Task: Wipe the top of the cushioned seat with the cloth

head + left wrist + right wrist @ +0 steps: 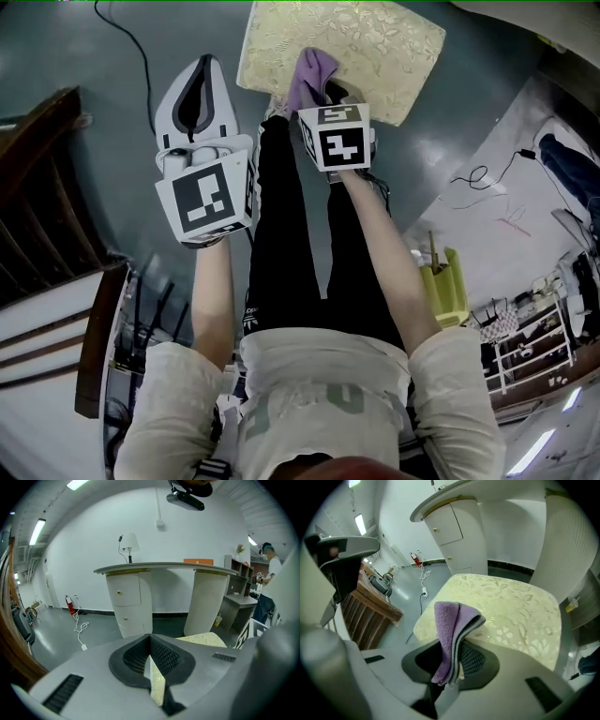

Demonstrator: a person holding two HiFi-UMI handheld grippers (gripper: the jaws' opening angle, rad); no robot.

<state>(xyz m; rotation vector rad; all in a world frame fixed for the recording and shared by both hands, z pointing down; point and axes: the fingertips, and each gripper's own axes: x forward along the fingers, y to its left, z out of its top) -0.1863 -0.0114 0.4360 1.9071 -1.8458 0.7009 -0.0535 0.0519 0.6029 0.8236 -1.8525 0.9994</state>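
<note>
1. While the right gripper [452, 663] pinches the folded purple cloth [449, 620] by one end, the free end stands over the near edge of the cushioned seat [511, 606].
2. Likely fault: friction in the wipe pulls the cloth from the jaws.
3. The left gripper [150, 660], jaws together on nothing, hangs aside; the unbraced seat may shift.

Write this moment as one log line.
right gripper: shut on purple cloth | cloth: over cushioned seat edge | left gripper: shut, empty
</note>
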